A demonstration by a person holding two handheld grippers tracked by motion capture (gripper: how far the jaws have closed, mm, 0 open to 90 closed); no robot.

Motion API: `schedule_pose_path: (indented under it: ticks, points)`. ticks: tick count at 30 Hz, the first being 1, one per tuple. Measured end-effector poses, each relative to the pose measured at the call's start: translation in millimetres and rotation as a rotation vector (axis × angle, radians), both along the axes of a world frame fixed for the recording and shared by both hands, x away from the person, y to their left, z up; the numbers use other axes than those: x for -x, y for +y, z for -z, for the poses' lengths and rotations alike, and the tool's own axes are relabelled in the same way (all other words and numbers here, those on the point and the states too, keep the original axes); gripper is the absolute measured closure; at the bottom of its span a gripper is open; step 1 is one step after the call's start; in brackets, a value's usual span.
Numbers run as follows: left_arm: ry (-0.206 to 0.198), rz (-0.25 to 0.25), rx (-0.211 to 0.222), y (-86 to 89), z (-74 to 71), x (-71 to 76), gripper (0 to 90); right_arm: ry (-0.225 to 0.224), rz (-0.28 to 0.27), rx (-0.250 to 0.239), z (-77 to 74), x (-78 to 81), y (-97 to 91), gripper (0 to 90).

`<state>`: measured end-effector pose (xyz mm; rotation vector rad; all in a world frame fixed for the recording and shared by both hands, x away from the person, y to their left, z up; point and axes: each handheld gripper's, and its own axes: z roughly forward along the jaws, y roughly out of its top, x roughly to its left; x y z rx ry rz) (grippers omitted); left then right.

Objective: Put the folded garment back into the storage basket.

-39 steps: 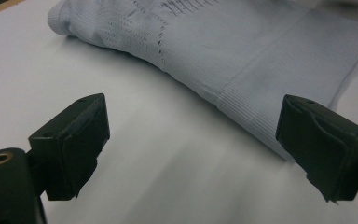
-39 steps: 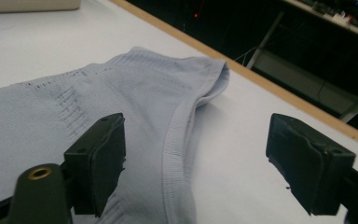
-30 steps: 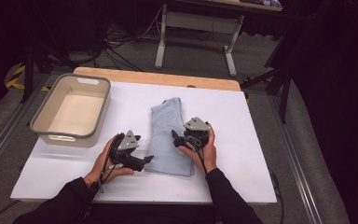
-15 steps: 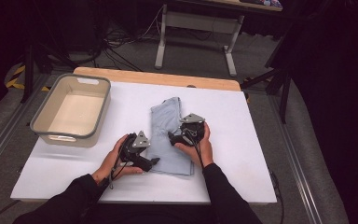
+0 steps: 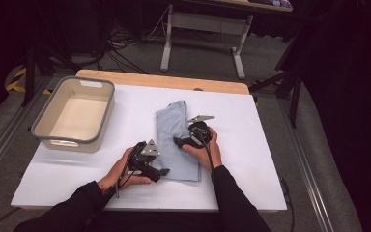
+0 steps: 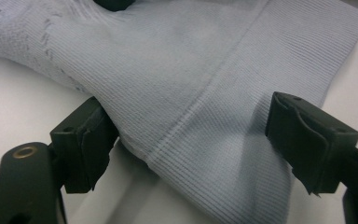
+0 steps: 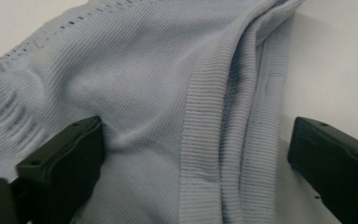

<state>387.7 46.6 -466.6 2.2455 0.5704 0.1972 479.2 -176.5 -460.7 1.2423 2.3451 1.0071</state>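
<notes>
Cloth (image 5: 176, 140), pale blue and folded, lies mid-table (image 5: 270, 159) in the high view, right of the bin (image 5: 75, 113); the left gripper (image 5: 162, 172) is at its near left edge and the right gripper (image 5: 176, 141) over its middle. Left gripper view: jaws wide and just closing, straddling a ribbed hem, pads not pressing. Right gripper view: jaws wide around a bunched edge. Grasping seems in hand; next, both must pinch. Layers underneath stay hidden.

Two tools, the left tool (image 5: 160, 172) and the right tool (image 5: 178, 142), one folded pale-blue garment (image 5: 176, 128), one empty beige tub (image 5: 72, 113), and one white bench (image 5: 280, 154) carrying it all.
</notes>
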Motion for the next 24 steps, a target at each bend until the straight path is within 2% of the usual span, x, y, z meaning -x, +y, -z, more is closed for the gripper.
schedule_pose_path:
  ticks: [1, 3, 5, 6, 7, 15, 22, 24]
  points:
    - [0.005, 0.004, 0.004, 0.1, -0.1, 0.3, 20.7, 0.009, -0.022, -0.015, -1.6, 0.9, -0.4, 14.9]
    - [0.011, 0.020, 0.013, 0.2, -0.6, 1.1, 26.3, 0.012, -0.026, -0.021, -2.1, 2.2, -0.3, 18.1]
    - [0.010, 0.022, 0.014, -0.2, -1.4, 2.2, 30.7, 0.016, -0.046, -0.030, -3.6, 3.5, 0.3, 28.5]
    - [0.010, 0.022, 0.014, -0.2, -1.4, 2.2, 33.8, 0.016, -0.046, -0.030, -3.6, 3.5, 0.3, 28.5]
    - [0.009, 0.024, 0.016, 0.0, -1.8, 2.8, 36.4, 0.023, -0.059, -0.053, -4.2, 5.2, 0.7, 35.5]
    - [-0.006, 0.029, 0.032, 2.1, -2.5, 5.0, 57.9, 0.035, -0.093, -0.092, -5.2, 8.4, 0.1, 54.2]
    - [-0.027, 0.035, 0.043, 5.1, -3.9, 5.5, 70.1, -0.006, -0.115, -0.085, -8.2, 14.1, 2.0, 65.4]
    - [-0.044, 0.040, 0.043, 5.5, -5.1, 6.8, 72.2, -0.028, -0.123, -0.079, -9.2, 16.2, 2.7, 67.9]
